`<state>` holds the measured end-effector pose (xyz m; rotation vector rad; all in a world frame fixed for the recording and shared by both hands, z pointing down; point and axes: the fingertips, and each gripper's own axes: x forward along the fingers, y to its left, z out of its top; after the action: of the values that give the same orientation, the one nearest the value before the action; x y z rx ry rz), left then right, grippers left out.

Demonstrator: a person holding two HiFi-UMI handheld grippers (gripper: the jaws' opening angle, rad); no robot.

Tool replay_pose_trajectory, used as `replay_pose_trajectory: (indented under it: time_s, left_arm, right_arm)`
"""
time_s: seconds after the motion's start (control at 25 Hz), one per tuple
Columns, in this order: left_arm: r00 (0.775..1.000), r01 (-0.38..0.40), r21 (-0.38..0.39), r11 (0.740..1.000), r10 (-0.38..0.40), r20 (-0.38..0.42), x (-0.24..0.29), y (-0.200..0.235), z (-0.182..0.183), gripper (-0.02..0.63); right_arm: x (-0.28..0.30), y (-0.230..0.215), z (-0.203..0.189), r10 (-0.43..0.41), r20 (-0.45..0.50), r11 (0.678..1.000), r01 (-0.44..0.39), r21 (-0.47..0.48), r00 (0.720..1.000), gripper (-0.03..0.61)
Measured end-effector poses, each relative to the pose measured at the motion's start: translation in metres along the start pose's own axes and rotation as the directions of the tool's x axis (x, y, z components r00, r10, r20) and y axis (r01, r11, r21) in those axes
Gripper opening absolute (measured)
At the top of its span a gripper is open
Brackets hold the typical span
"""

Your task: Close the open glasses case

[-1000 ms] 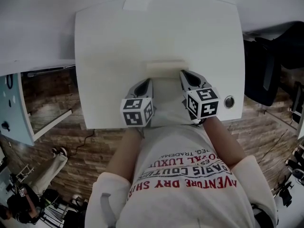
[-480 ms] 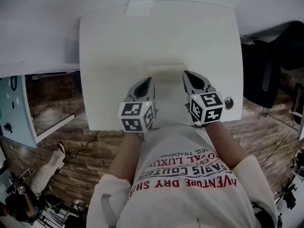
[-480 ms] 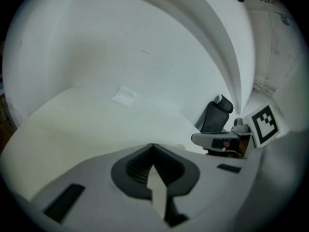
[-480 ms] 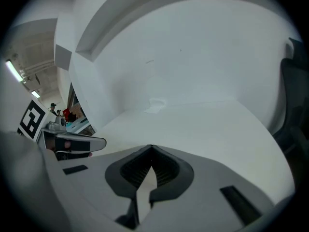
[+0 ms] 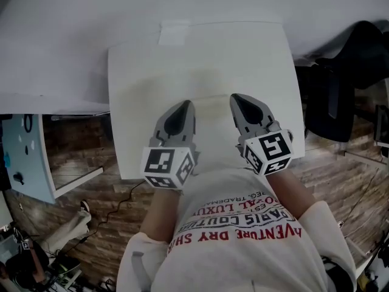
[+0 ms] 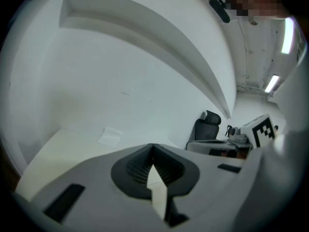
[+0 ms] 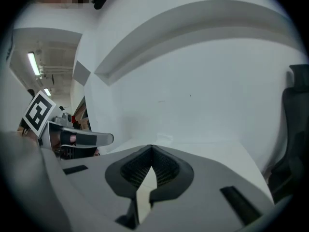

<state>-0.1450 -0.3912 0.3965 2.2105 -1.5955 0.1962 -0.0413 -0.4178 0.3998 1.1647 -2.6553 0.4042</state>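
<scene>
Two grey hand-held grippers [image 5: 184, 104] [image 5: 234, 97], ribbed jaws together, over white table [image 5: 140, 72]

An office: white desk [image 5: 200, 59], black swivel chair [image 6: 206, 127], strip lights [image 6: 272, 83].

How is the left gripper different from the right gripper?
The left gripper leans its tip rightward, while the right gripper leans leftward, so they point toward each other. The right gripper reaches a little farther across the white table than the left gripper. The left gripper's cube shows a different black-and-white pattern from the right gripper's cube. Both are grey, with jaws shut and holding nothing.
</scene>
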Motion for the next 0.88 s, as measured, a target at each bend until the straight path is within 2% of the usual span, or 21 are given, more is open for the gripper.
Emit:
replay_pose_trajectory:
  time_s: [0.2,0.52,0.88]
  left_arm:
    - [0.998,-0.027,0.077,0.997,0.023,0.055,-0.006,-0.01,0.023,-0.002]
    - [0.995,-0.061,0.102,0.993,0.052,0.087,-0.015,-0.016,0.028,-0.002]
    - [0.996,-0.061,0.112,0.992,0.053,0.076,-0.015,-0.021,0.021,-0.002]
  right_arm:
    - [-0.013,0.002,0.023,0.0,0.053,0.998,0.003,-0.056,0.999,0.012]
    - [-0.024,0.007,0.023,0.027,0.063,0.998,-0.024,-0.055,0.998,0.012]
    - [-0.025,0.006,0.016,0.018,0.04,0.998,-0.016,-0.059,0.999,0.012]
